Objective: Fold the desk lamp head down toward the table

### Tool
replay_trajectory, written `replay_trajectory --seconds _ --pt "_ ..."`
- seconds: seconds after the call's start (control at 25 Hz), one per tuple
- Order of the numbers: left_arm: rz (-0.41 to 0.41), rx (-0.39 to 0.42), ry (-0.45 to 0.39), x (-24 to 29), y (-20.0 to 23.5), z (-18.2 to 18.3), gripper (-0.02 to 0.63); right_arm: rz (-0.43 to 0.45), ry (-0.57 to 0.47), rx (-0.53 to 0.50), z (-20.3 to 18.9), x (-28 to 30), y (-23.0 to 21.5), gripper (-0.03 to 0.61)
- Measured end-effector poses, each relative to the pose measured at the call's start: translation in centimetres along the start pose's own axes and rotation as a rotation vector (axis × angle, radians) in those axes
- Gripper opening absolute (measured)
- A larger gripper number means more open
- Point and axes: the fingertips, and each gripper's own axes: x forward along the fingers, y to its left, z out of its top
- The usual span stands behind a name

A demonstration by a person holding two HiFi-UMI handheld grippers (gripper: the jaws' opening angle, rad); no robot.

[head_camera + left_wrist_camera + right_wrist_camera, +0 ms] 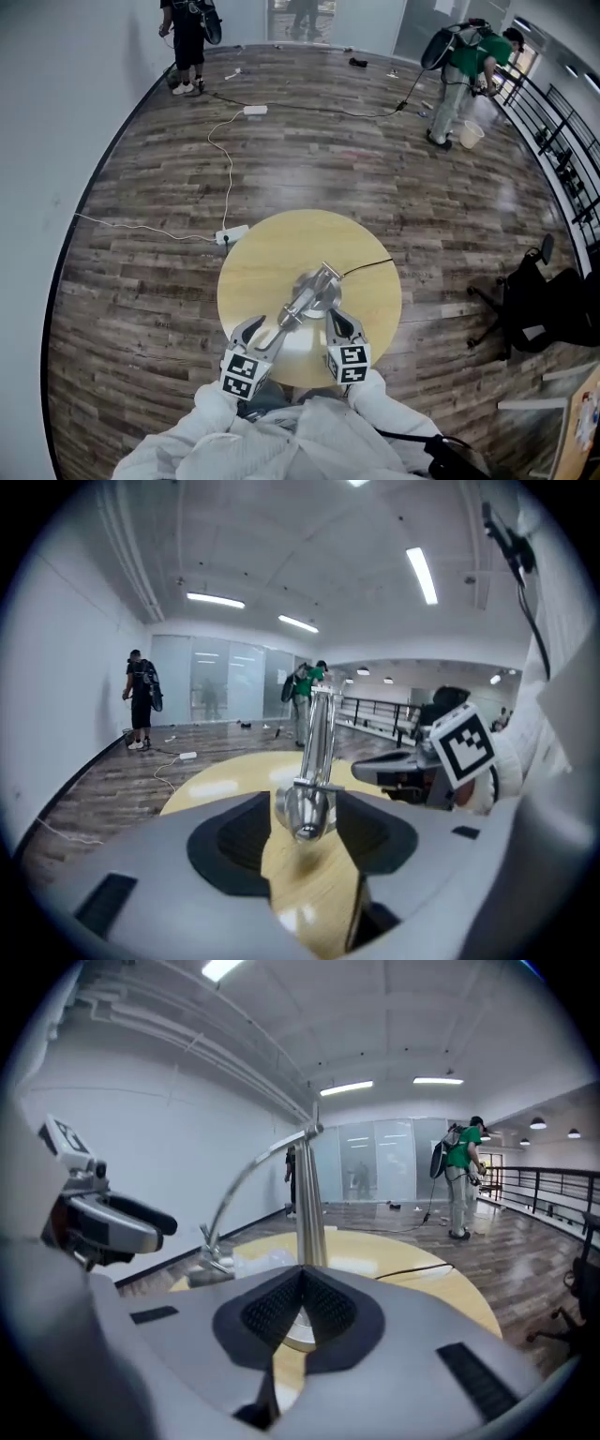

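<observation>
A silver desk lamp (317, 289) stands in the middle of a round yellow table (272, 248). Its upright pole (307, 1204) carries a curved arm (251, 1162) that ends in a small lamp head (211, 1267) low over the tabletop. In the left gripper view the lamp head (305, 810) sits right at my left gripper's (305, 813) tips and fills the gap between the wide jaws; I see no pad pressing on it. My left gripper (266, 330) is at the table's near edge. My right gripper (300, 1274) is shut and empty, just short of the pole; in the head view the right gripper (337, 317) is beside the base.
A black cord (370, 265) runs off the table to the right. A white power strip (232, 234) and cable lie on the wooden floor to the left. An office chair (539, 300) stands at the right. People stand at the room's far end (459, 75).
</observation>
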Motion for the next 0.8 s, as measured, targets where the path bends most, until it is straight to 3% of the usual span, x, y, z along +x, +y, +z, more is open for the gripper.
replay_trajectory --seconds 0.04,0.12,0.16,0.28,0.4,0.68,0.8 --pt "0.004 -0.052 -0.058 -0.7 -0.5 0.8 0.187 0.003 -0.027 0.036 0.5 -1.1 0.5 0.012" --pt "0.022 -0.111 -0.138 -0.9 -1.1 1.7 0.024 0.007 -0.053 0.100 0.7 -2.2 1.4 0.012" --pt "0.039 -0.115 -0.149 -0.5 -1.3 1.8 0.002 0.004 -0.058 0.117 0.7 -2.3 1.7 0.012" --pt "0.075 -0.100 -0.132 0.6 -2.1 1.6 0.002 -0.013 -0.067 0.137 0.8 -2.9 2.4 0.012" --pt "0.050 -0.094 -0.125 0.4 -3.2 1.6 0.002 0.000 -0.074 0.131 1.2 -3.9 3.2 0.012" --pt "0.058 -0.159 -0.130 -1.3 -5.2 1.9 0.002 -0.027 -0.134 0.173 2.9 -7.4 2.0 0.012" --pt "0.041 -0.112 -0.149 -2.1 -6.8 3.0 0.002 -0.034 -0.172 0.181 4.0 -8.9 1.8 0.012"
